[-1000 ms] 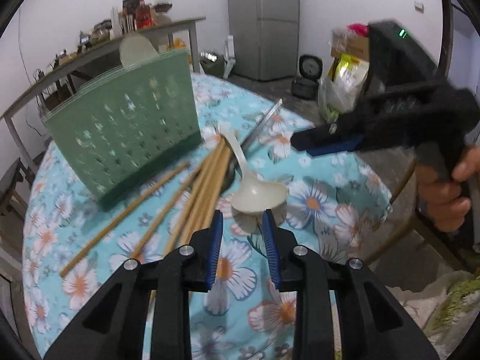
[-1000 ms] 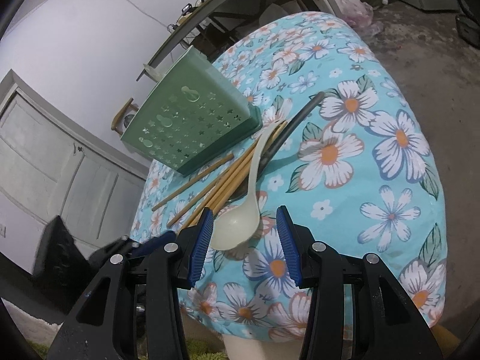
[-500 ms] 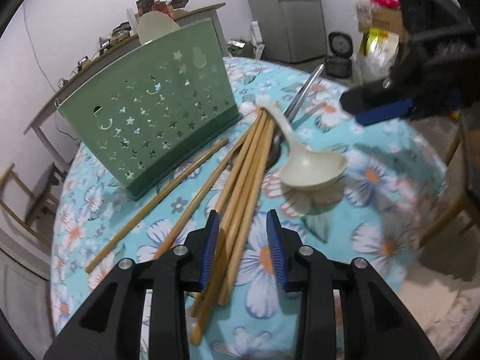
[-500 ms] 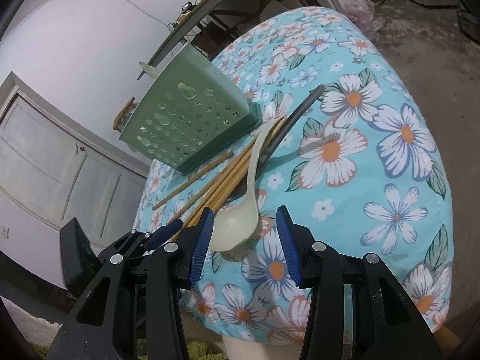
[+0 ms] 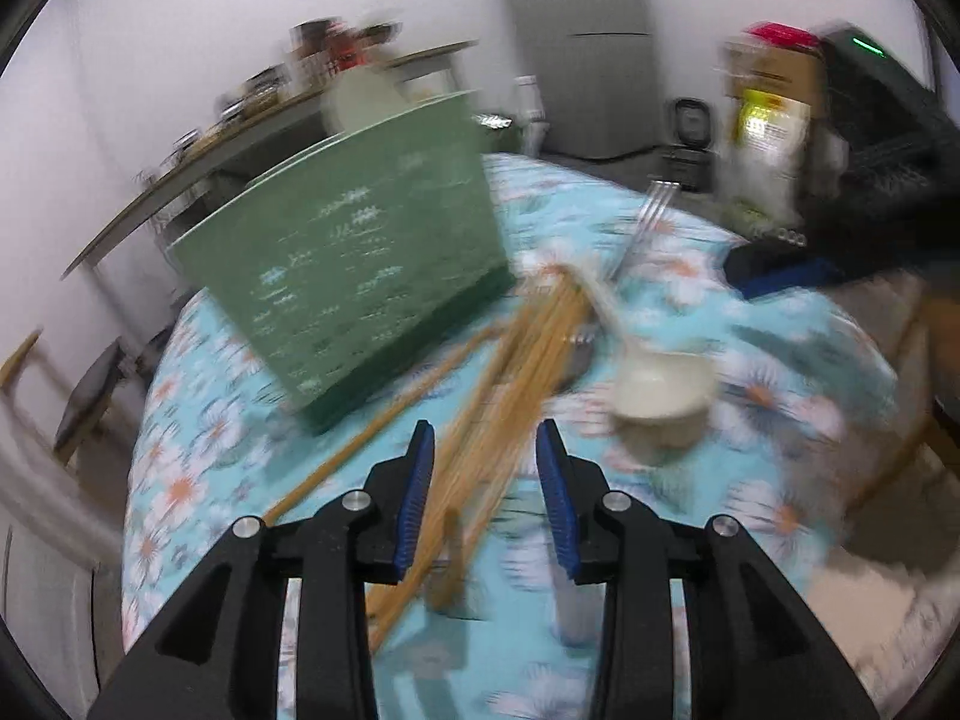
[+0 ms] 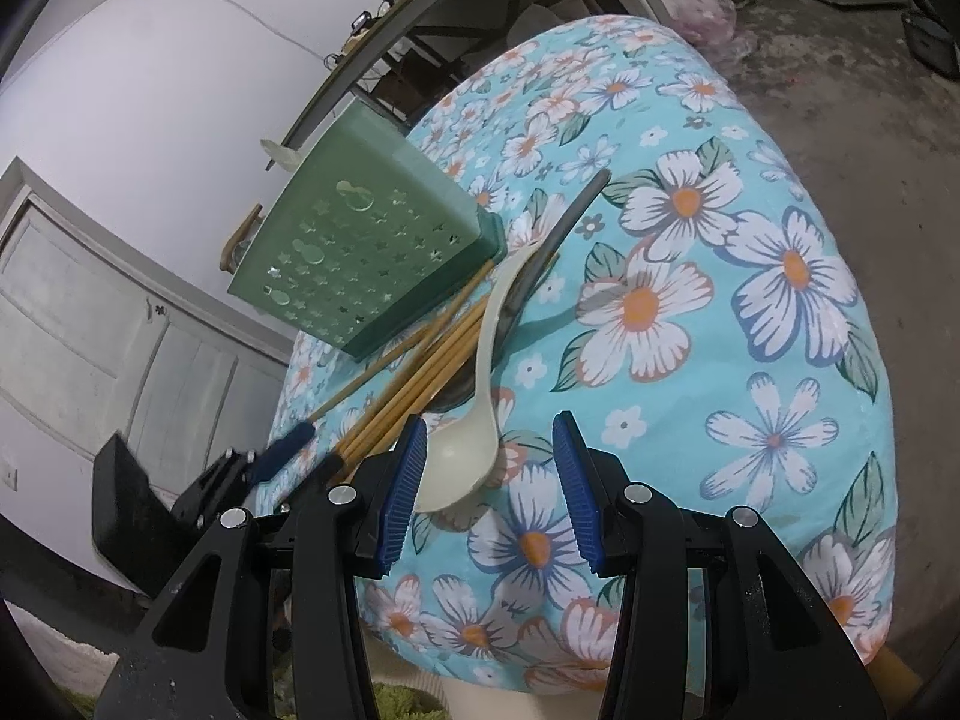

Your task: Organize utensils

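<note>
A green perforated utensil holder stands on the flowered tablecloth. Several wooden chopsticks lie fanned beside it. A cream spoon rests across them, on top of a dark metal utensil. My left gripper hovers over the near ends of the chopsticks. Its jaws are opening, and the sticks lie between them unpressed. My right gripper is open, with the spoon's bowl lying between its pads on the cloth. The left wrist view is blurred.
The round table drops off close on the near and right sides. A pale utensil sticks out of the holder. A cluttered shelf, a fridge and white cabinet doors stand around the table.
My left gripper has swung from in front of the spoon to over the chopstick bundle, and its jaws have widened. The right gripper and the spoon have stayed put.
</note>
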`<action>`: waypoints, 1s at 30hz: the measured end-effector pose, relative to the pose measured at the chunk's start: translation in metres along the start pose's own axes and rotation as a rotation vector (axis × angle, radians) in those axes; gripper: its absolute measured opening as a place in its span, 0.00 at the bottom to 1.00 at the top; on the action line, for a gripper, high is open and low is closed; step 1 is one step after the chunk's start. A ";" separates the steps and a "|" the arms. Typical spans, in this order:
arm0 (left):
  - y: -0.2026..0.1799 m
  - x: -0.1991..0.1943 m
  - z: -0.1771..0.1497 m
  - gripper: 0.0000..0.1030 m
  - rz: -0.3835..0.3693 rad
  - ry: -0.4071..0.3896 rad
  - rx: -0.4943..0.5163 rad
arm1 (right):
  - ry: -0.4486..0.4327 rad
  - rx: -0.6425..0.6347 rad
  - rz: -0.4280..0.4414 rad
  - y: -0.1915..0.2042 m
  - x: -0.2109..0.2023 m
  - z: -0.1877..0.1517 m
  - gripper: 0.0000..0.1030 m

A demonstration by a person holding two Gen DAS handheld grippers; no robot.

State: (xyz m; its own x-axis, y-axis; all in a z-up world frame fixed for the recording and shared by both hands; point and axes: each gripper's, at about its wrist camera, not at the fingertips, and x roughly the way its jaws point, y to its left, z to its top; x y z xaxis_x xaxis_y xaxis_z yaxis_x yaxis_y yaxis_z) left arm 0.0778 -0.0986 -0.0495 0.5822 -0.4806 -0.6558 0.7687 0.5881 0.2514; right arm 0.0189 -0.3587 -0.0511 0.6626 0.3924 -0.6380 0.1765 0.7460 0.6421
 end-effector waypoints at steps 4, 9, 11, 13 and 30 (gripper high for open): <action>-0.032 -0.002 0.000 0.39 -0.037 -0.038 0.142 | -0.010 0.008 -0.003 -0.003 -0.003 0.001 0.42; -0.051 0.002 0.008 0.41 -0.016 -0.101 0.264 | -0.014 0.015 -0.002 -0.004 -0.005 0.001 0.42; -0.055 0.004 0.011 0.41 -0.022 -0.116 0.303 | -0.014 0.016 -0.001 -0.003 -0.004 0.001 0.42; -0.060 0.008 0.012 0.41 -0.024 -0.125 0.372 | -0.013 0.019 0.000 -0.003 -0.004 0.001 0.42; -0.076 0.024 0.026 0.02 -0.127 -0.085 0.482 | -0.029 0.011 -0.005 0.000 -0.009 0.001 0.42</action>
State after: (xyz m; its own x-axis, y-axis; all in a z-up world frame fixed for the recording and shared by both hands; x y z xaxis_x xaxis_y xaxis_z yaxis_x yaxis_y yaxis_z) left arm 0.0404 -0.1722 -0.0659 0.4806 -0.5919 -0.6471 0.8579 0.1642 0.4869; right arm 0.0138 -0.3632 -0.0445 0.6826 0.3728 -0.6286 0.1879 0.7417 0.6439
